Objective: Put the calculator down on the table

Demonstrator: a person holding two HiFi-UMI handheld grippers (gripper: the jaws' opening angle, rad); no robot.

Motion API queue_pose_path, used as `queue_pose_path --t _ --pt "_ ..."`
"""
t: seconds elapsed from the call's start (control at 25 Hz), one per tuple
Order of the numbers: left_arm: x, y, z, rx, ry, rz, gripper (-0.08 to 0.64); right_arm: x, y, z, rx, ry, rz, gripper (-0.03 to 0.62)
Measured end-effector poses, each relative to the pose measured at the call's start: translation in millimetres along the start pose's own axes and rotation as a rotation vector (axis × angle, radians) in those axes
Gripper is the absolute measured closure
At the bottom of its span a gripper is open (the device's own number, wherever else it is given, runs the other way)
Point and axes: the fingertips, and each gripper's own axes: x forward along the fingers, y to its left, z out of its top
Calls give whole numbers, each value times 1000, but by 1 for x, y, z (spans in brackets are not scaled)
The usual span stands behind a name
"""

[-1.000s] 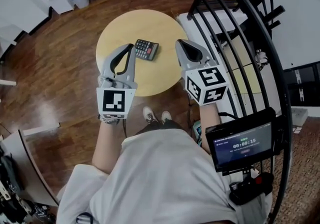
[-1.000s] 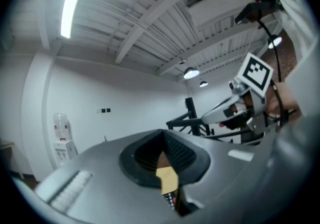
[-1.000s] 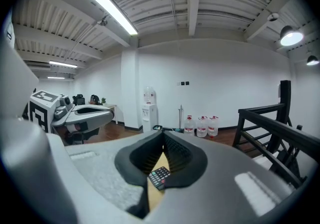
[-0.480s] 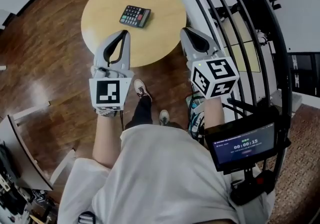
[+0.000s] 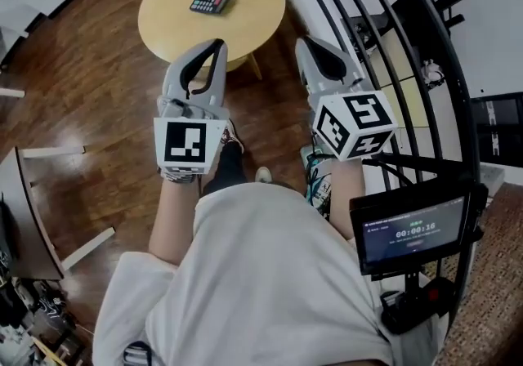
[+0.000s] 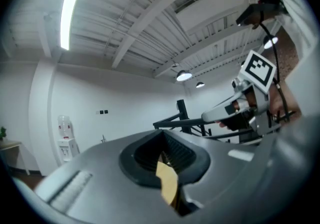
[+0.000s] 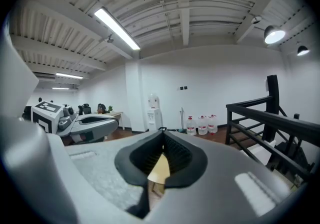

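The dark calculator [image 5: 212, 1] lies flat on the round yellow table [image 5: 167, 25], far ahead of both grippers. In the head view my left gripper [image 5: 219, 46] hangs over the wooden floor just short of the table's near rim, jaws together and empty. Off the table's right side, my right gripper [image 5: 302, 44] is likewise shut with nothing in it. In the left gripper view the left gripper [image 6: 161, 137] points level, a sliver of the yellow table [image 6: 167, 183] showing through its jaws. The right gripper view shows the right gripper [image 7: 162, 133] the same way.
A black metal railing [image 5: 409, 46] curves along the right. A mounted screen [image 5: 413, 234] sits low right by my body. A pale chair [image 5: 33, 193] stands at the left. A water dispenser [image 7: 153, 113] and water bottles [image 7: 202, 124] stand by the far wall.
Both grippers and I have drawn back from the table, which now sits farther ahead. The calculator stays on the tabletop. Both jaws stay shut.
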Motion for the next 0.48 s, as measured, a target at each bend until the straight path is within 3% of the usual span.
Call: queue_pose_path --t 0.32,0.48 --pt "-61 -57 36 -32 -34 -15 555 -73 28 6 -15 -23 21 600" --pt "-81 -65 47 21 -39 -29 555 -93 46 13 -24 -51 33 600"
